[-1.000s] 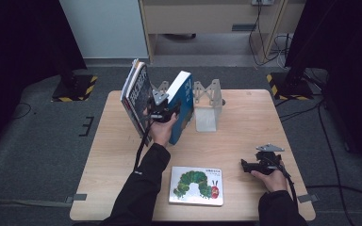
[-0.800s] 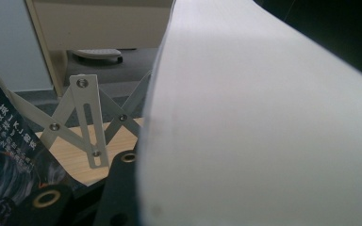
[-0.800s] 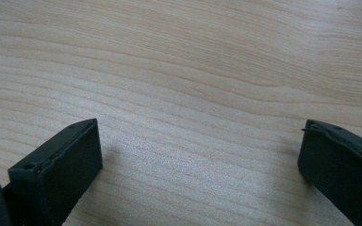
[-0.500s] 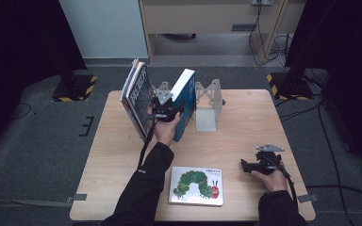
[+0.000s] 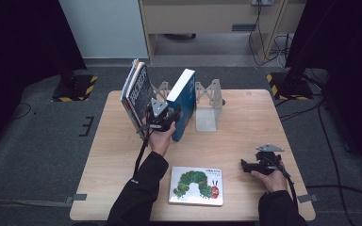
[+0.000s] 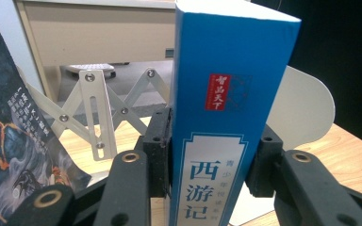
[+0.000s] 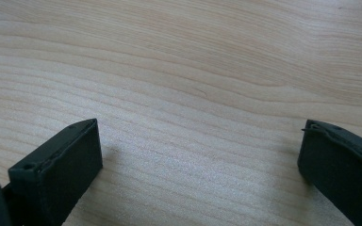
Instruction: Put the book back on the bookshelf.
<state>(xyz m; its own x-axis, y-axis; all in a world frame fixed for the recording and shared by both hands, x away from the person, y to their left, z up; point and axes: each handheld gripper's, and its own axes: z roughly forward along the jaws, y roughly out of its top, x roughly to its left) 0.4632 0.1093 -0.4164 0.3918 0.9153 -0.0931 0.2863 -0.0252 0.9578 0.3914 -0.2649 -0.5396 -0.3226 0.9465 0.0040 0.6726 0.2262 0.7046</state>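
Your left gripper (image 5: 162, 117) has its jaws clamped on the spine of the blue book (image 5: 183, 101), which stands upright in the white expanding book rack (image 5: 206, 106) at the far middle of the table (image 5: 245, 122). Keep the book vertical and lower it squarely, so it does not knock the dark books (image 5: 136, 94) leaning just to its left. Let go only once it stands by itself. Your right gripper (image 5: 259, 165) rests wide open and empty over bare wood, well clear of the caterpillar picture book (image 5: 197, 185) lying flat near you.
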